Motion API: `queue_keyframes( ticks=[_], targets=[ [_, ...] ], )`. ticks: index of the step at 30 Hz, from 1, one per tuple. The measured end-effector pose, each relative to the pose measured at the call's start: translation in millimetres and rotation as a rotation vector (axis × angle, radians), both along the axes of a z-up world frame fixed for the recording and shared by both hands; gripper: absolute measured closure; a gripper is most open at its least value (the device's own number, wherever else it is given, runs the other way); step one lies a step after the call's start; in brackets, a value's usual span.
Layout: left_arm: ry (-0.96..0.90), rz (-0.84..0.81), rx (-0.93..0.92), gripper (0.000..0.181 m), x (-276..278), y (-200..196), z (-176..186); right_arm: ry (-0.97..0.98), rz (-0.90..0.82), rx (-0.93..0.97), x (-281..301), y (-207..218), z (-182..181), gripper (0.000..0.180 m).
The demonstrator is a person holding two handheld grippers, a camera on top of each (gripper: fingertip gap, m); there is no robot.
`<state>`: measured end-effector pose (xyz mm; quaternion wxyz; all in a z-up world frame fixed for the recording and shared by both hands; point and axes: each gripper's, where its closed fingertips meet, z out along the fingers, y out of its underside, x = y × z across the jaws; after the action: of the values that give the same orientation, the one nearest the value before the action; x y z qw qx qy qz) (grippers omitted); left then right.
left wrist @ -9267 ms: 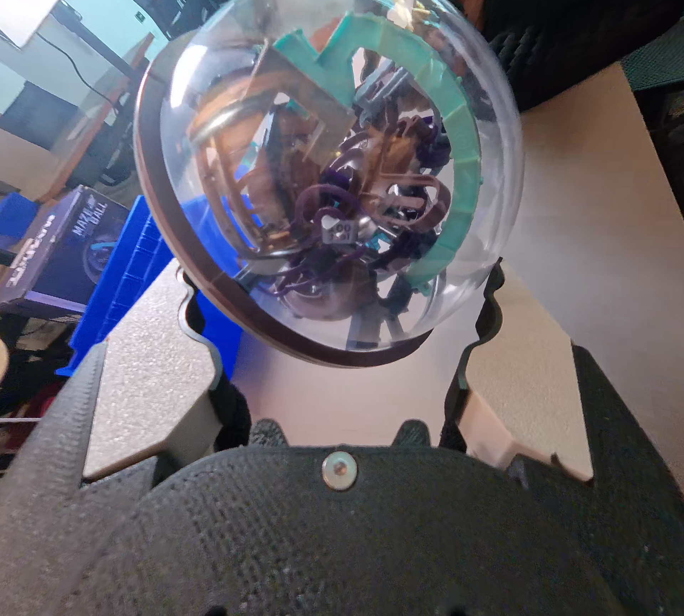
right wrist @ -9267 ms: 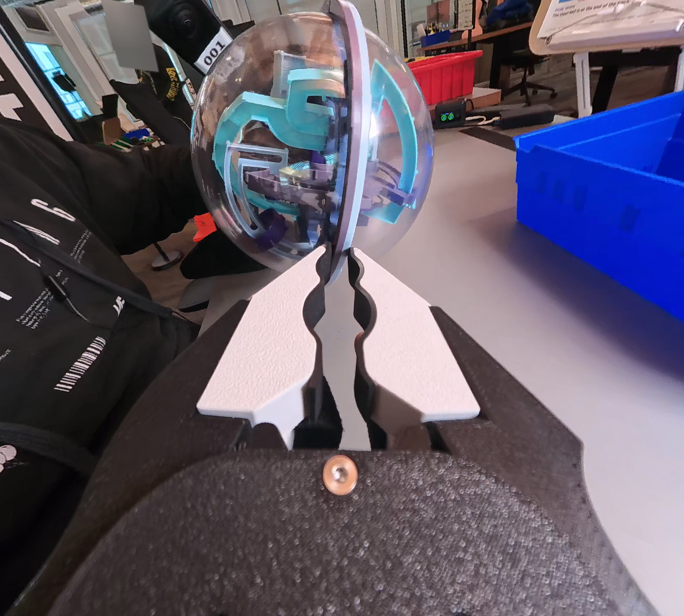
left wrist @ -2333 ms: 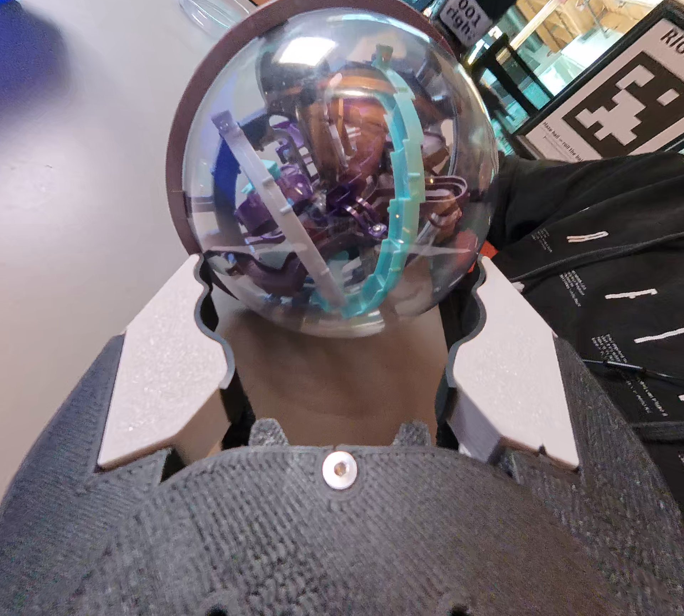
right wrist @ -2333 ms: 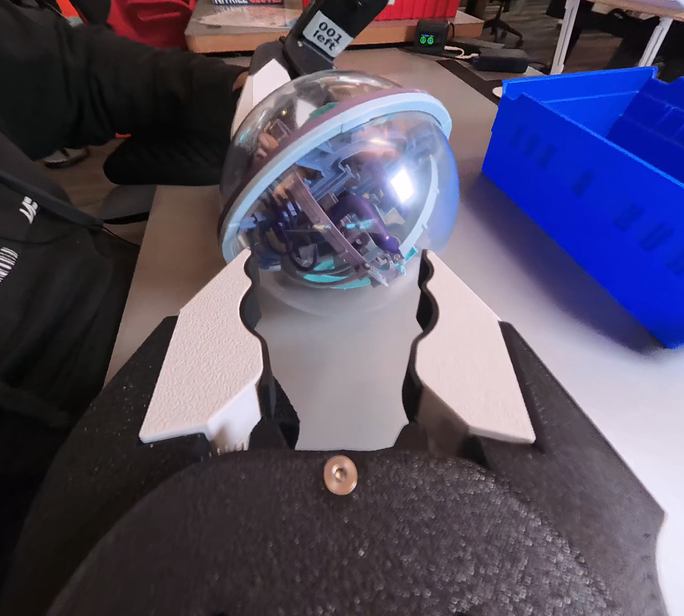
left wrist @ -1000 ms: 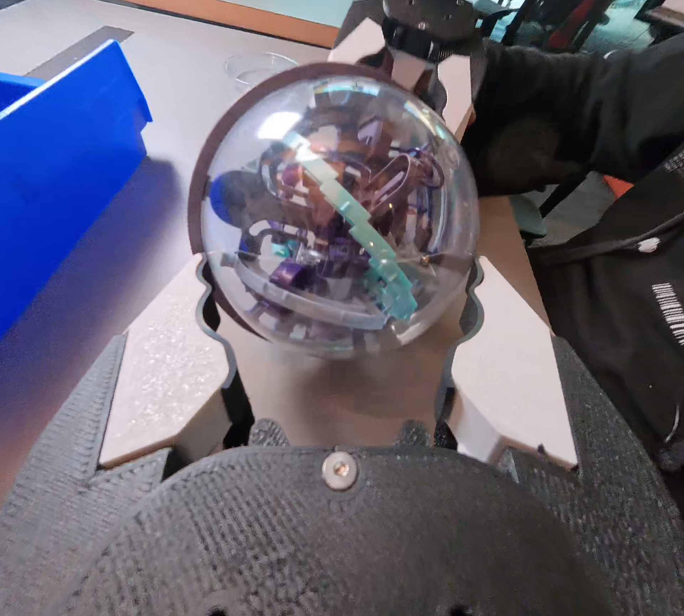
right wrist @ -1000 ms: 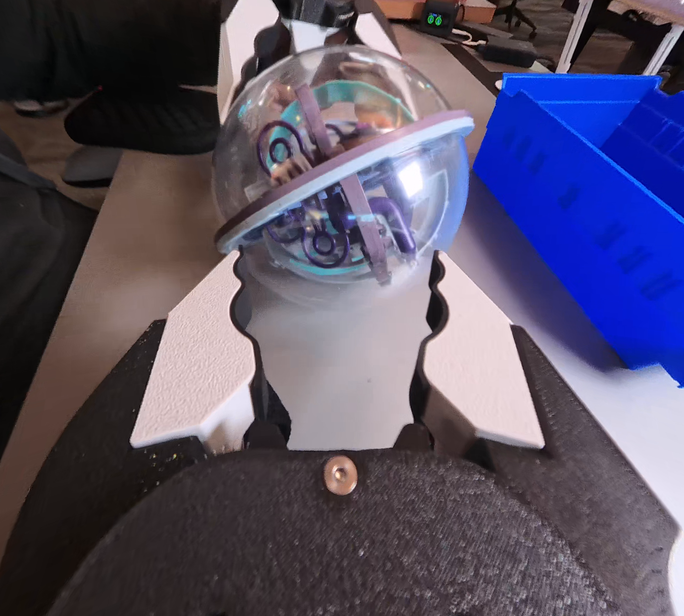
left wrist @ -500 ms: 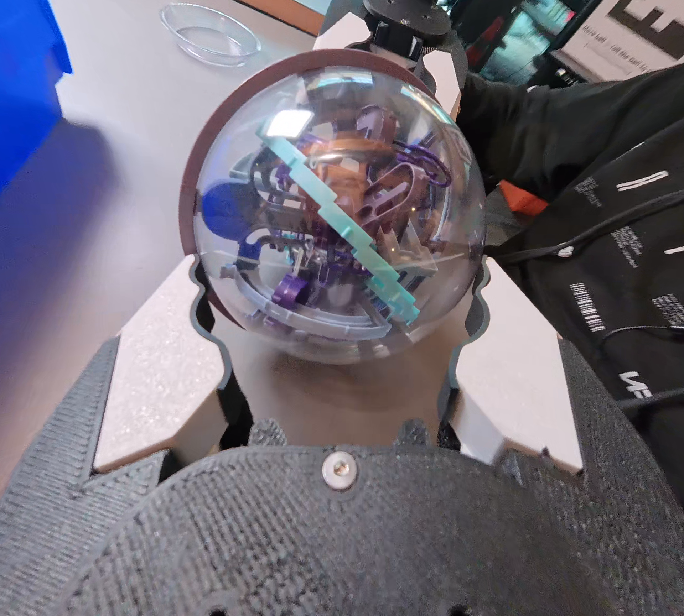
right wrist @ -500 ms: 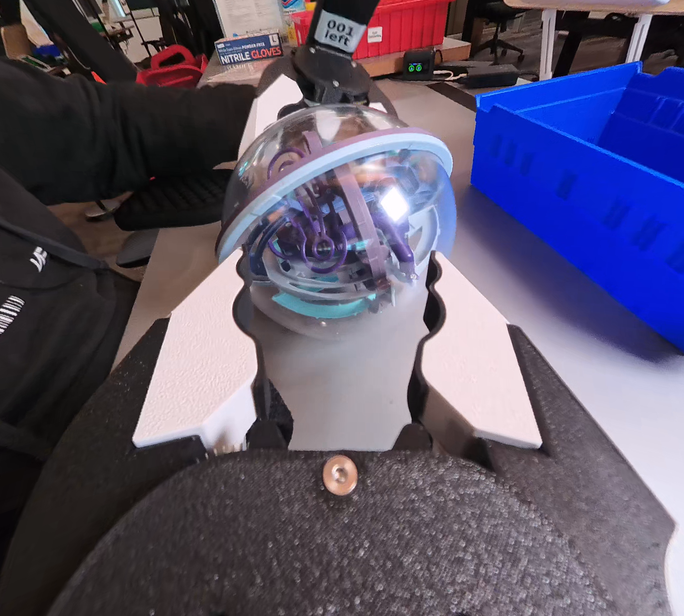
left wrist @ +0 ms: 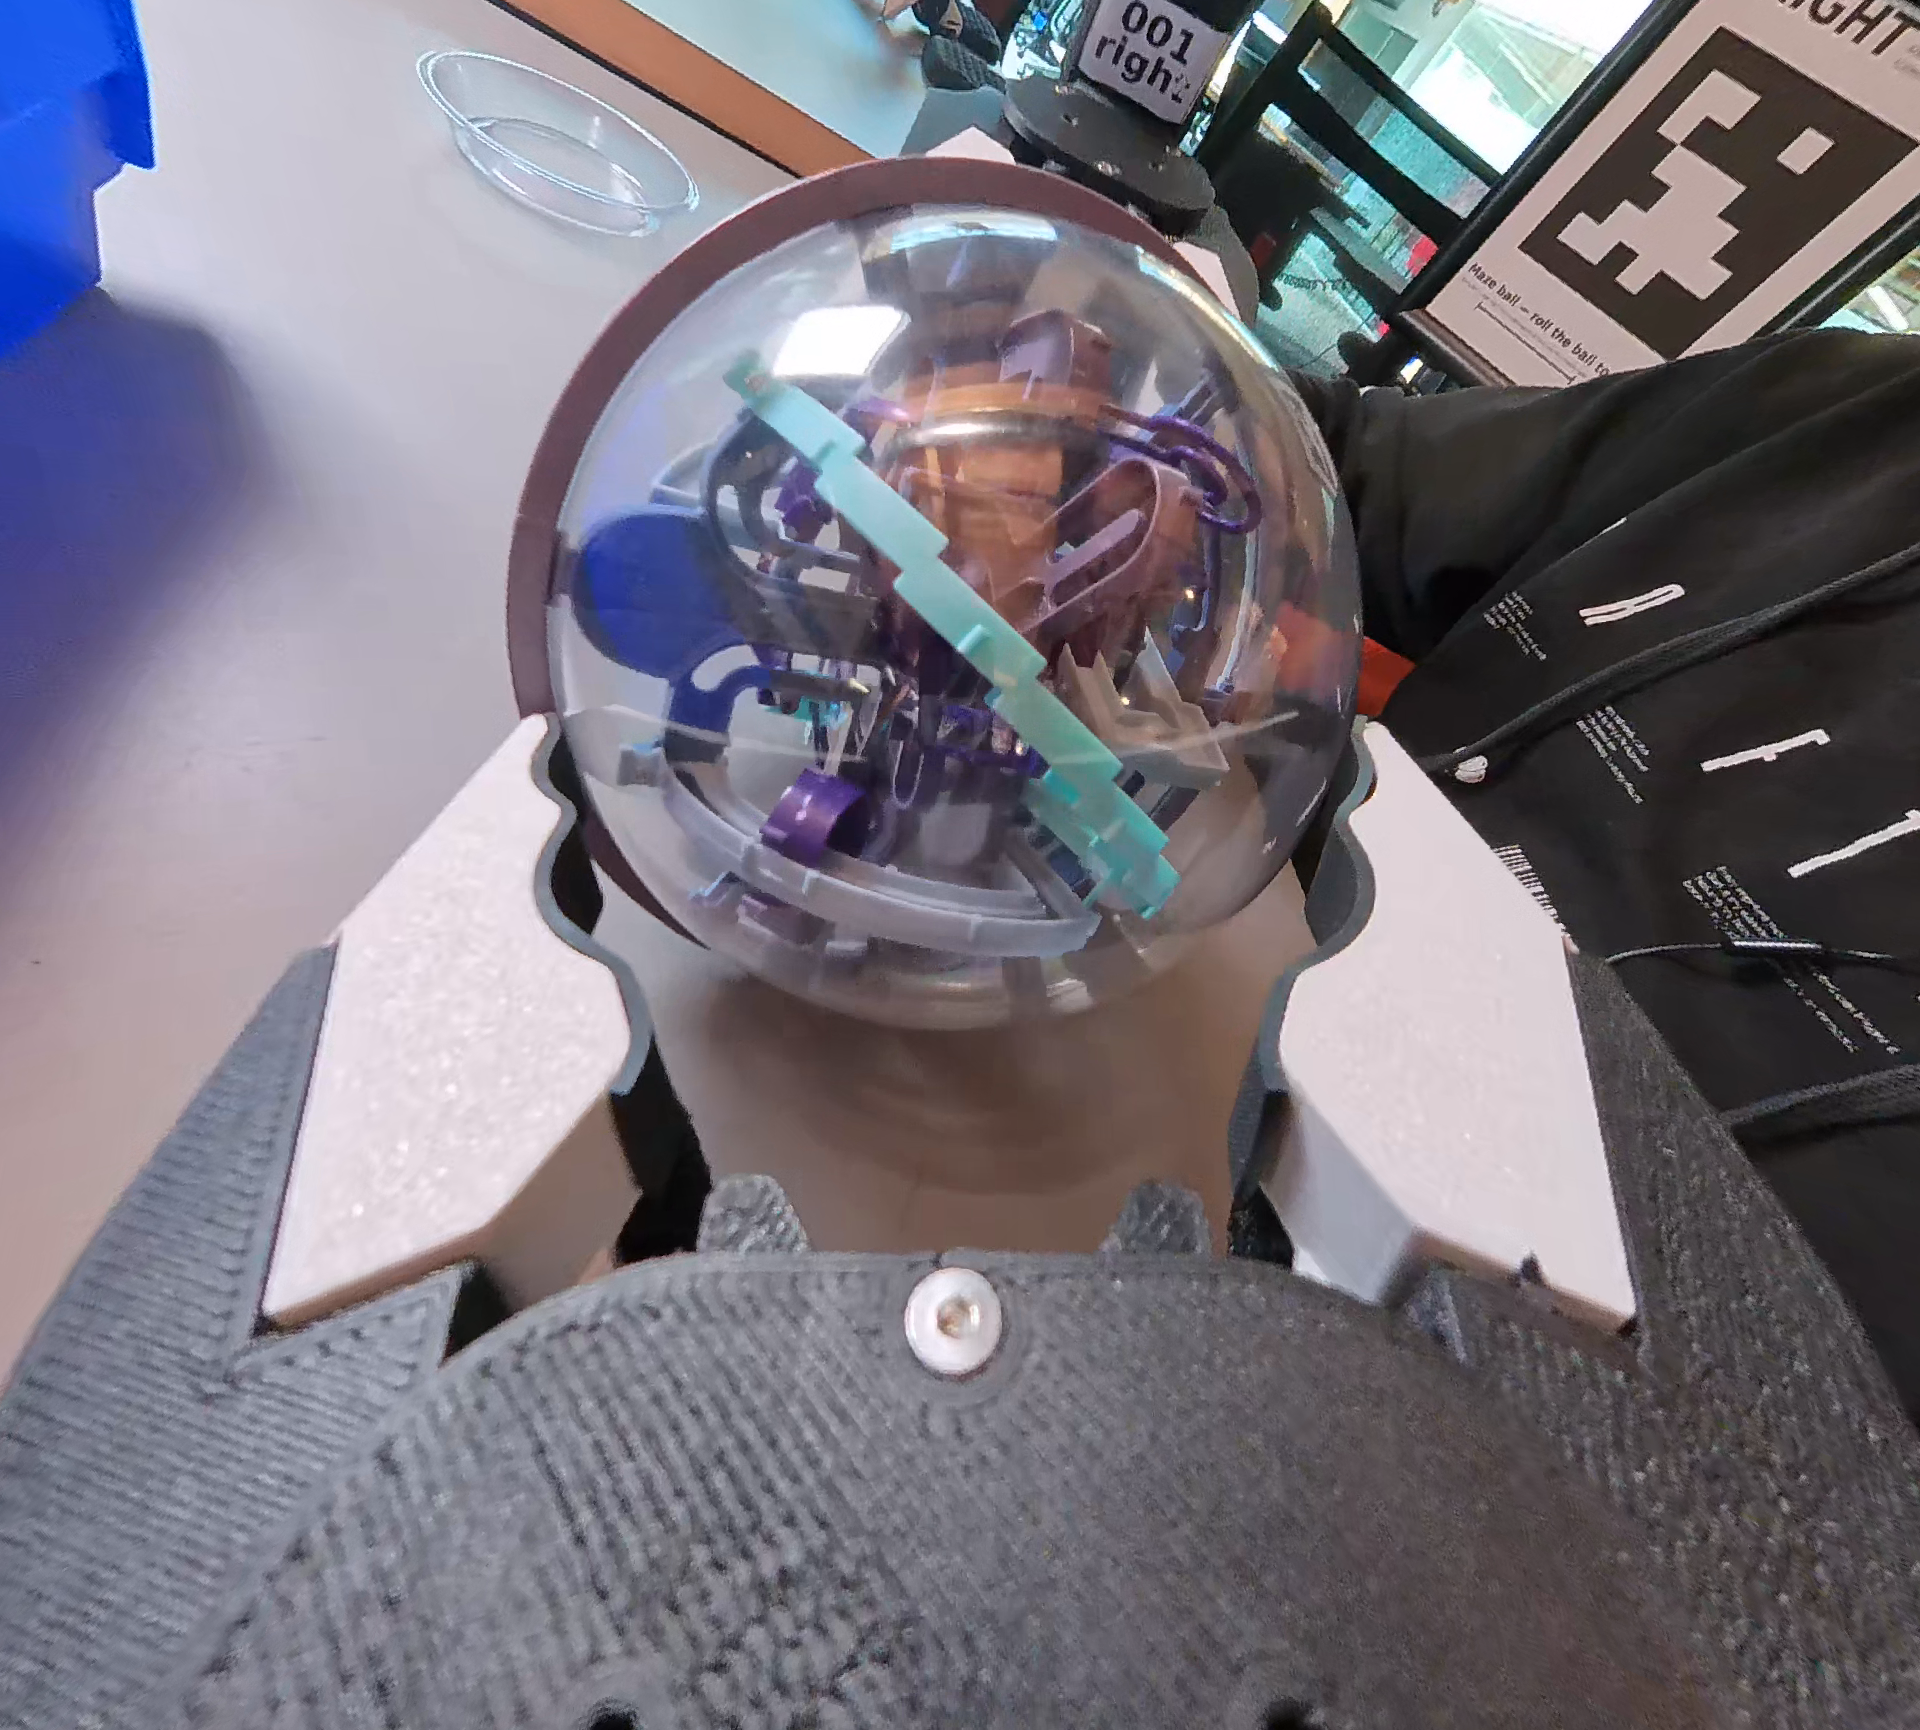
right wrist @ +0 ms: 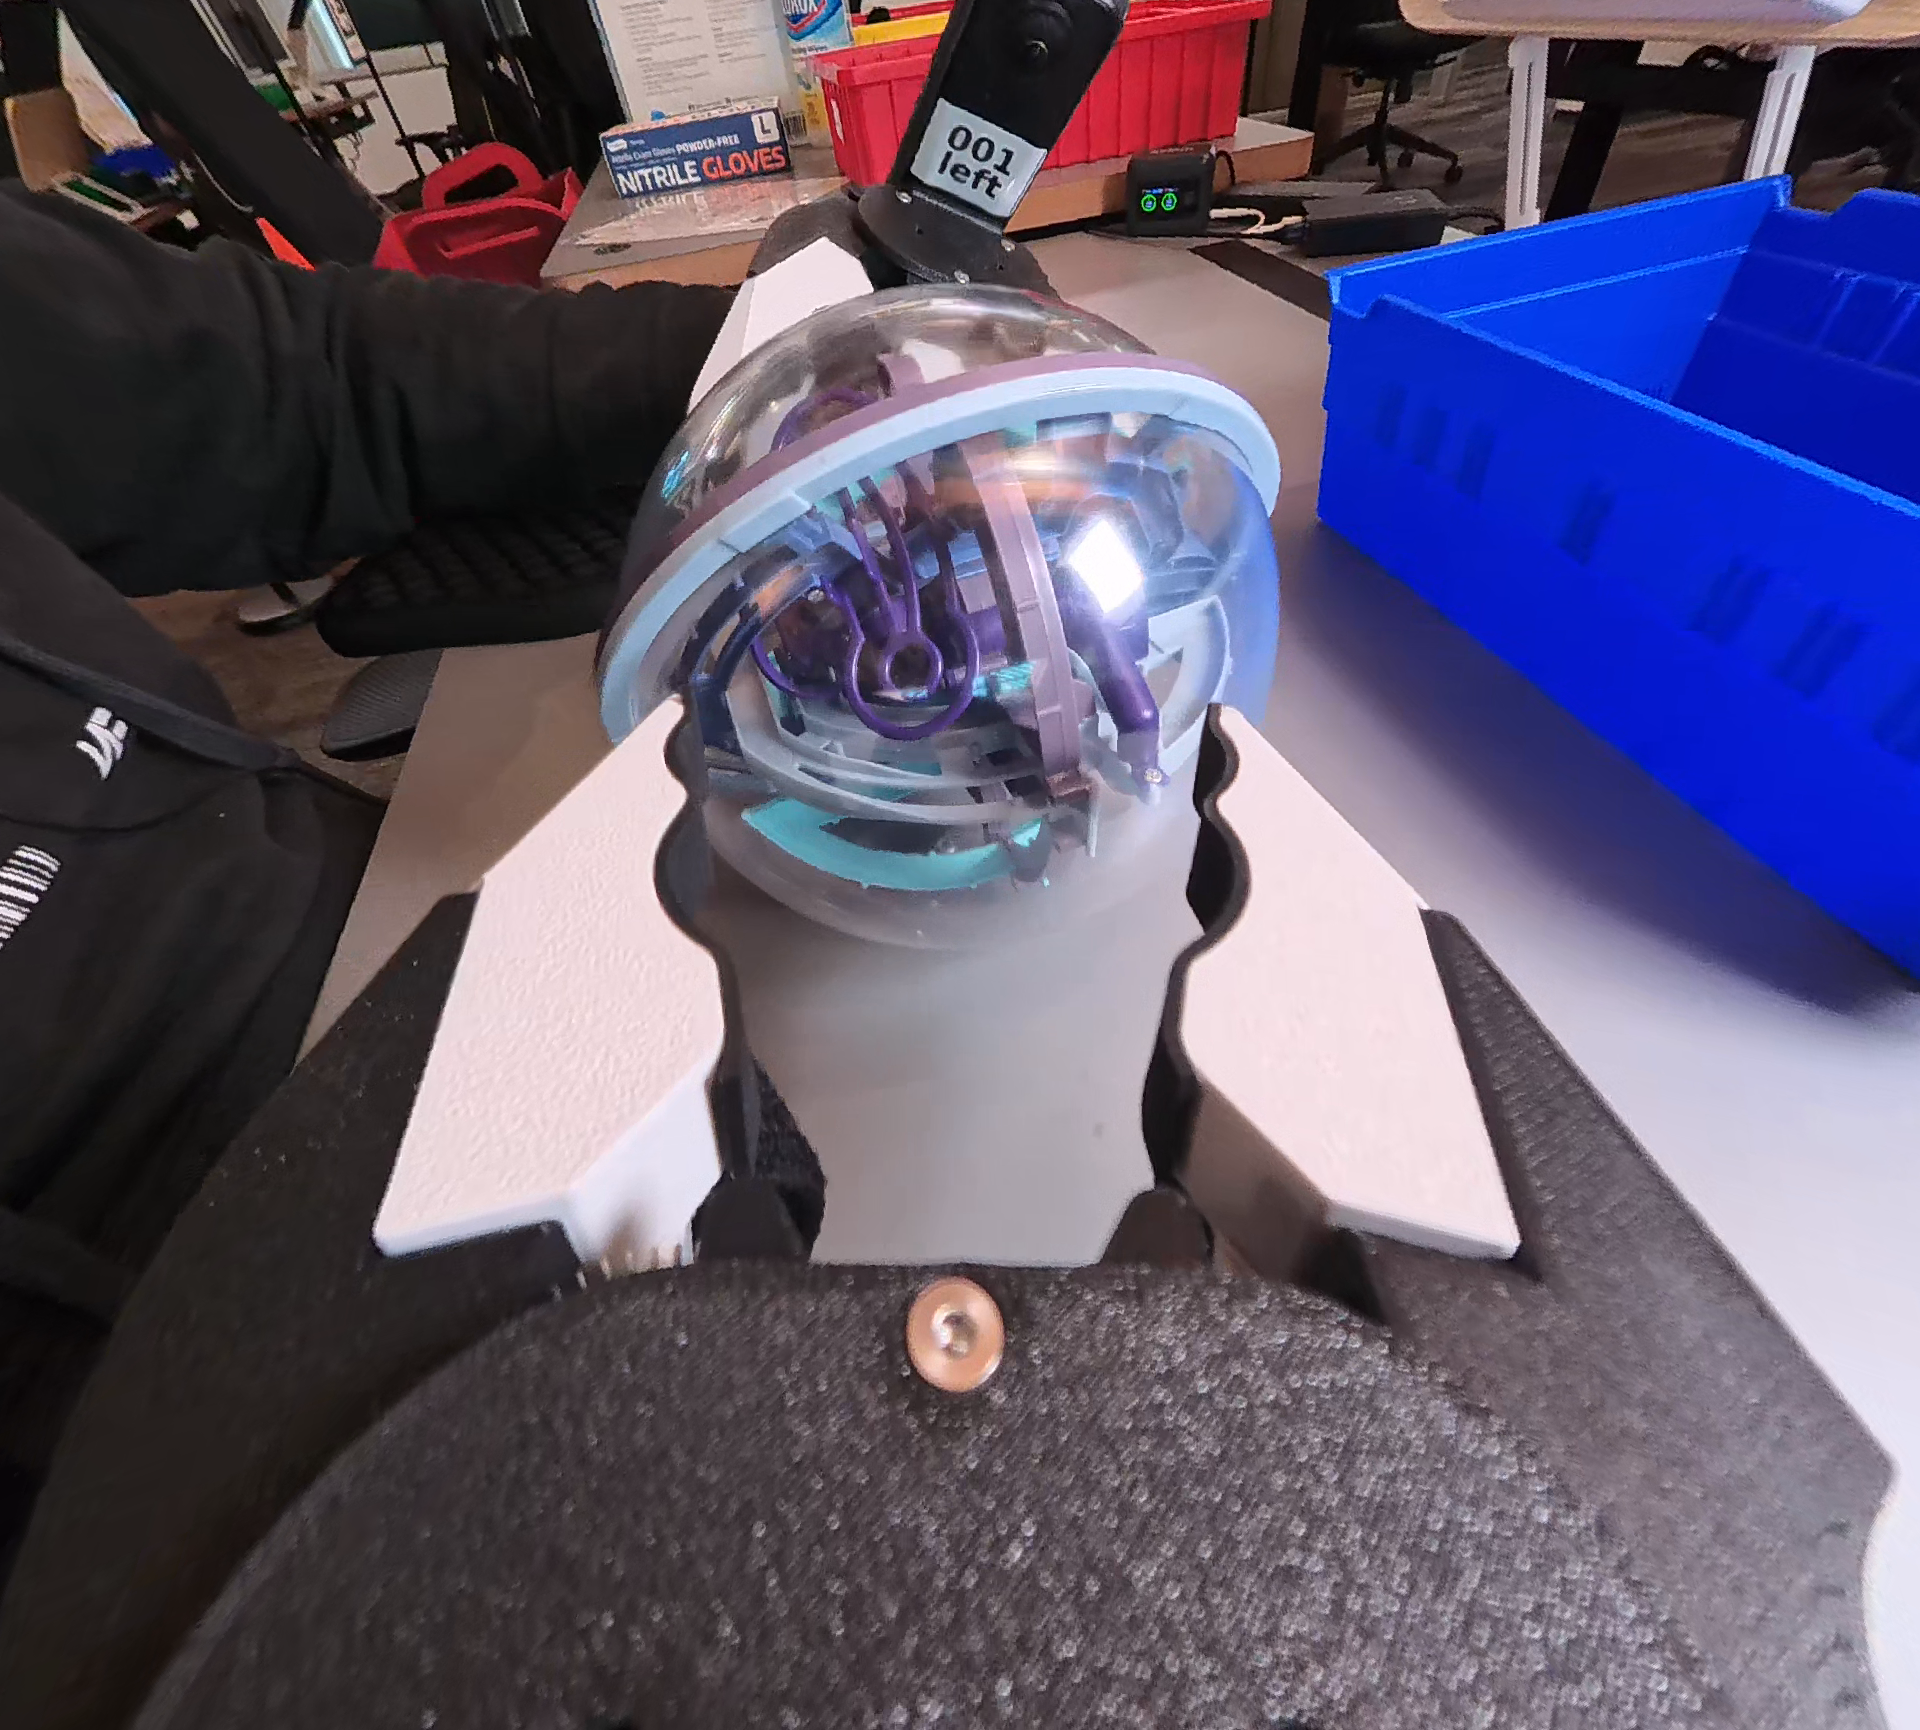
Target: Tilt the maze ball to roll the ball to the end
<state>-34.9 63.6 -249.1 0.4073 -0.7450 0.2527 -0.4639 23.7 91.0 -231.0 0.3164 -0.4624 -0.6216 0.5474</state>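
Note:
The maze ball [left wrist: 935,600] is a clear sphere with teal, purple and grey tracks inside and a mauve ring around its middle. My left gripper [left wrist: 951,745] is shut on it, one white finger on each side of its lower half. My right gripper [right wrist: 945,745] grips the maze ball [right wrist: 935,631] from the opposite side in the same way. Each gripper's black camera post shows behind the ball in the other's view, the right one [left wrist: 1174,18] and the left one [right wrist: 997,70]. A small silvery dot [right wrist: 1149,776] sits low right inside the sphere; I cannot tell if it is the steel ball.
A blue bin [right wrist: 1662,485] stands on the grey table [right wrist: 1558,1005], to the right in the right wrist view and at the left edge of the left wrist view [left wrist: 52,70]. A clear dish [left wrist: 561,142] lies farther off. A person's black sleeve [right wrist: 312,392] reaches in from the left.
The ball has been turned over and tilted; its ring now slopes differently. Earliest, my right gripper pinched the ring with fingers nearly together; now it spans the sphere. Last half second: slight tilt only.

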Motion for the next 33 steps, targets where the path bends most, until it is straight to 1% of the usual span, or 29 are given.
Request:
queue_keyframes(
  ticks=[5,9,13,15,20,26,28,30,31,33],
  targets=[
    [-0.041,0.027,0.025,0.042,-1,2,2,0.003,0.002,0.027,1,0,-6,0.086],
    [-0.092,0.043,0.034,0.042,-4,3,3,0.016,-0.010,0.005,-1,0,-10,0.086],
    [-0.201,0.104,0.034,0.042,-15,10,12,-0.051,-0.016,0.091,-3,-3,-33,0.097],
    [-0.254,0.129,0.033,0.042,-19,13,17,-0.078,0.000,0.123,-4,-9,-43,0.098],
    [-0.266,0.162,0.072,0.045,-25,12,23,-0.125,0.039,0.183,-3,-18,-57,0.102],
    [-0.276,0.184,0.129,0.059,-33,11,30,-0.117,0.054,0.193,1,-18,-56,0.119],
    [-0.298,0.197,0.135,0.066,-38,12,33,-0.117,0.067,0.205,2,-20,-57,0.132],
    [-0.329,0.215,0.142,0.078,-46,12,37,-0.106,0.093,0.209,4,-24,-56,0.143],
    [-0.341,0.235,0.146,0.084,-52,14,39,-0.096,0.092,0.207,4,-25,-55,0.143],
    [-0.345,0.286,0.154,0.089,-64,18,39,-0.089,0.072,0.201,2,-22,-53,0.140]
  ],
)
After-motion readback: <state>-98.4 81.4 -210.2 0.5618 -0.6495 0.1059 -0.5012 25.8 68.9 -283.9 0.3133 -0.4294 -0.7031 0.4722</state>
